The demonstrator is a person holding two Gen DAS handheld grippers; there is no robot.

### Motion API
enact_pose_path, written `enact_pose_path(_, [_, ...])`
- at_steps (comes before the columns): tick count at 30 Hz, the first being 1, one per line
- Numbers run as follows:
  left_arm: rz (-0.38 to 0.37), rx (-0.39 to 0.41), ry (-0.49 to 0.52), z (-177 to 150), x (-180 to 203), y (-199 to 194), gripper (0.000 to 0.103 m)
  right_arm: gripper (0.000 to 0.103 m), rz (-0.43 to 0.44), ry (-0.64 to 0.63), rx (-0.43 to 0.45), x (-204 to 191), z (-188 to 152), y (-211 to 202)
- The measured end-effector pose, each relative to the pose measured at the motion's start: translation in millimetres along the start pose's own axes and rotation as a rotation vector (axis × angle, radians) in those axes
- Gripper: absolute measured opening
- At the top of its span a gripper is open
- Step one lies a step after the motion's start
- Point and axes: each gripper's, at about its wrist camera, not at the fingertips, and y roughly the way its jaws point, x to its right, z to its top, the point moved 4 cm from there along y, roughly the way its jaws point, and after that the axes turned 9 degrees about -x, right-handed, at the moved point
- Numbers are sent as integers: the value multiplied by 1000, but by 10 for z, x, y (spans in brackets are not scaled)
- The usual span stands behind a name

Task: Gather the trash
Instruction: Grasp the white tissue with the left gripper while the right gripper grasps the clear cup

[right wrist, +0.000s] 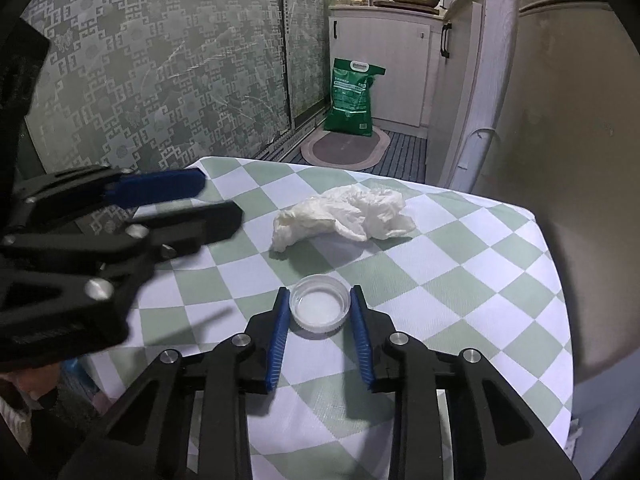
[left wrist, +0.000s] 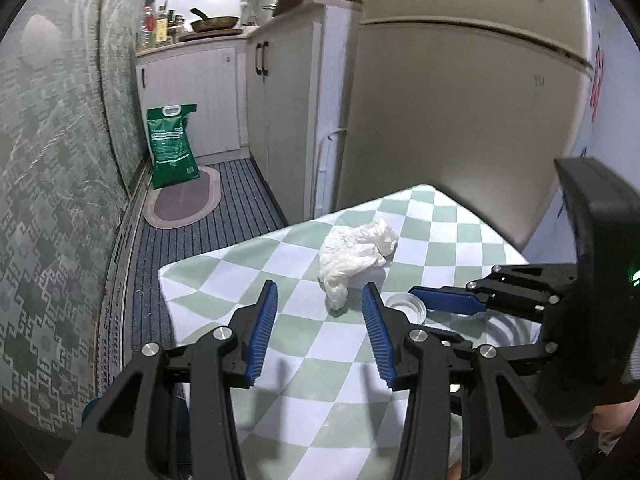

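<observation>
Right gripper point(right wrist: 320, 300) was spread around the bottle cap point(right wrist: 319, 311), pads flanking its sides; contact couldn't be confirmed. Cap sat open side up on the checkered tablecloth point(right wrist: 460, 272), nothing inside. Left gripper point(left wrist: 320, 294) was spread, crumpled tissue point(left wrist: 356, 254) just ahead of its fingertips.

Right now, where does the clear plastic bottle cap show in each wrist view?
Left wrist: clear plastic bottle cap sits right of centre, partly hidden behind the left tongs.
Right wrist: lower centre, between the right tongs, jaws flanking it.
Shared landmark: crumpled white tissue just beyond the cap on the green-white checkered tablecloth.
</observation>
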Motion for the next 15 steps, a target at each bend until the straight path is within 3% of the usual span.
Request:
enact_pose_path(7, [36, -66, 74, 24, 161, 221, 50, 30, 25, 32, -1, 146, -92, -154])
enact_pose_path(15, [58, -103, 47, 71, 169, 385, 50, 30, 27, 70, 31, 396, -198, -436])
